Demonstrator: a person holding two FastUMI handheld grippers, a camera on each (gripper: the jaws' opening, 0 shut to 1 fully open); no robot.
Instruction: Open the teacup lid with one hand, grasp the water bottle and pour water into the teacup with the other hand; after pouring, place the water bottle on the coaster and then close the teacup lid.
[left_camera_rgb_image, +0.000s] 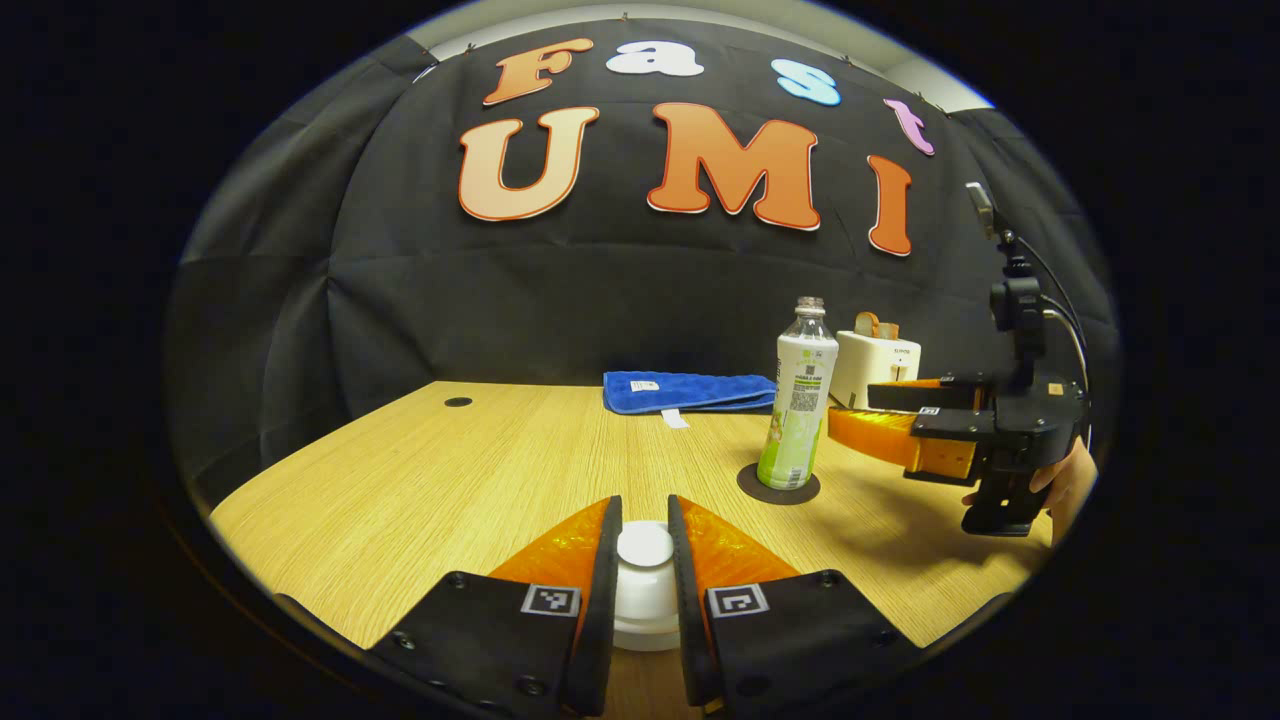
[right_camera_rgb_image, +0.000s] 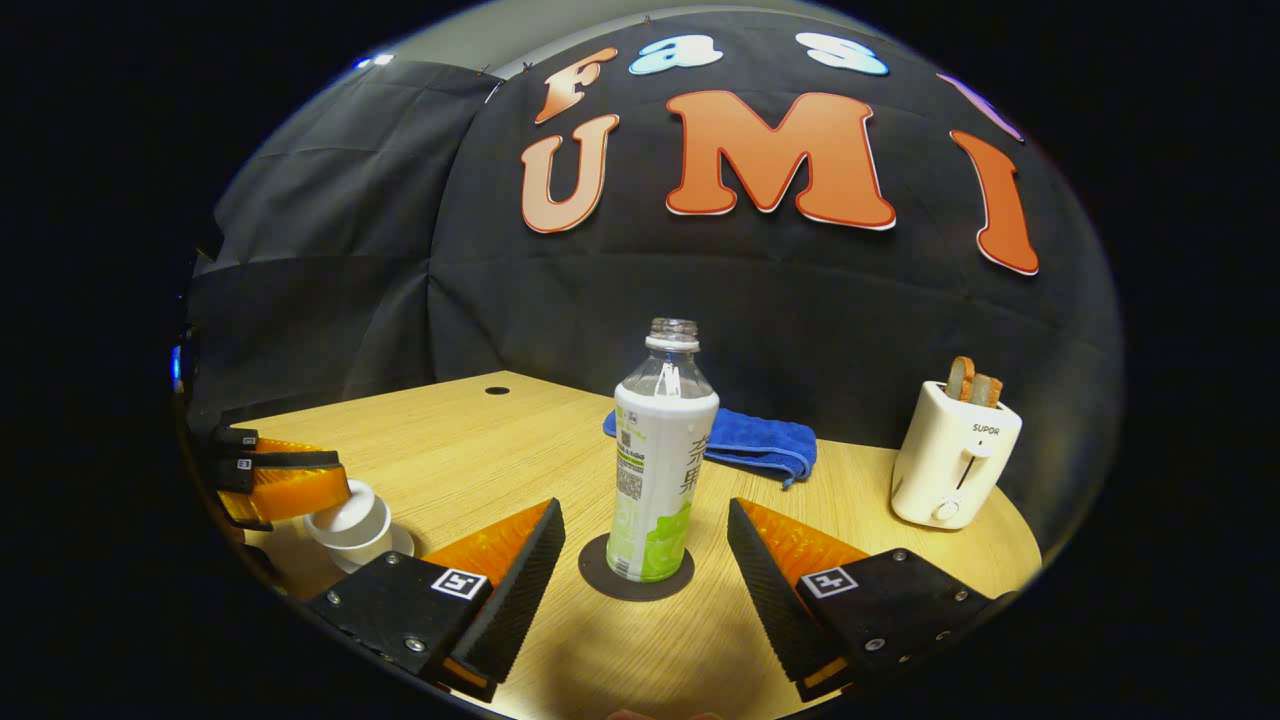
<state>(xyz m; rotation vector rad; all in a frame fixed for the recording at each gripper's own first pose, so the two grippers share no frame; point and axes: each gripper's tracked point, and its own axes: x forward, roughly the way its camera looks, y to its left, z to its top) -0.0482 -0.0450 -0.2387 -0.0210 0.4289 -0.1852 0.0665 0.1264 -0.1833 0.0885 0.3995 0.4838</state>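
Left gripper view: left claw (left_camera_rgb_image: 644, 560) seemingly grips teacup lid (left_camera_rgb_image: 645, 546); right claw (right_camera_rgb_image: 640, 545) open around bottle (right_camera_rgb_image: 658, 460).

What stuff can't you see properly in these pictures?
- In the left gripper view, the teacup is mostly hidden between the left gripper's fingers, so what is inside stays unknown.
- In the right gripper view, the teacup sits small at the edge, partly covered by the left gripper.
- The water bottle's label is too small to read.
- The toaster is half hidden behind the bottle and the right gripper.
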